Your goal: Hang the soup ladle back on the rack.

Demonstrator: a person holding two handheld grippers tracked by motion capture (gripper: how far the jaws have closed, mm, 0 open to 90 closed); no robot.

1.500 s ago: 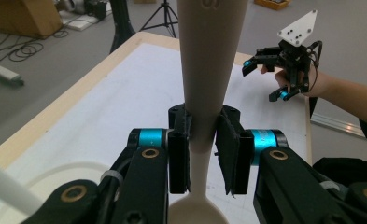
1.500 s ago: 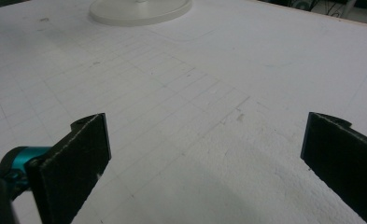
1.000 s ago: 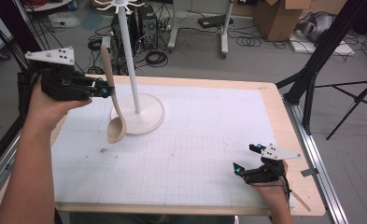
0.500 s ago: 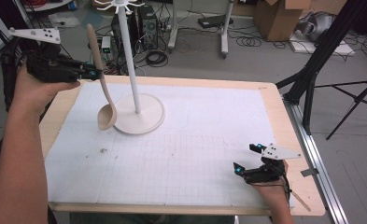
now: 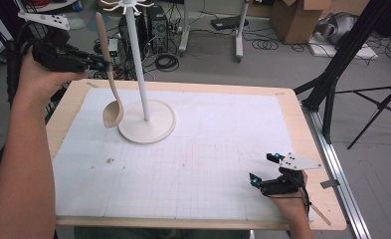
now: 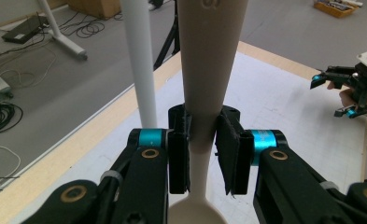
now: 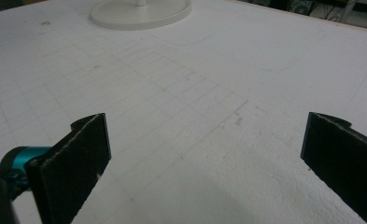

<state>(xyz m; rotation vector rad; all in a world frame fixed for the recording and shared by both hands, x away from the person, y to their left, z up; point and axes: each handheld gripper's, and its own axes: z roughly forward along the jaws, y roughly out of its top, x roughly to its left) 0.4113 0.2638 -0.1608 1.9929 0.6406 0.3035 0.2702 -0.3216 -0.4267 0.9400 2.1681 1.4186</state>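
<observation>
Wooden spoon (image 5: 109,74), held clear of the table (image 5: 302,134) above its far left corner. Its long axis runs close to upright with a slight lean; the handle end points up, and the bowl points down, hanging just left of the round base (image 5: 153,130) of the white stand (image 5: 138,64). The left gripper (image 5: 99,62) comes in level from the left, its jaws pinching the handle at mid-length; in the left gripper view the fingers (image 6: 179,154) press on the narrow neck of the handle from both sides. In that view the handle's top is cut off by the upper edge and the bowl by the lower edge, and the stand's pole rises just left of the handle. The stand's hooked top is partly cut off in the high view. The right gripper (image 5: 263,168) rests near the table's near right corner, jaws spread wide with nothing between them, over the white gridded mat (image 7: 195,93).
</observation>
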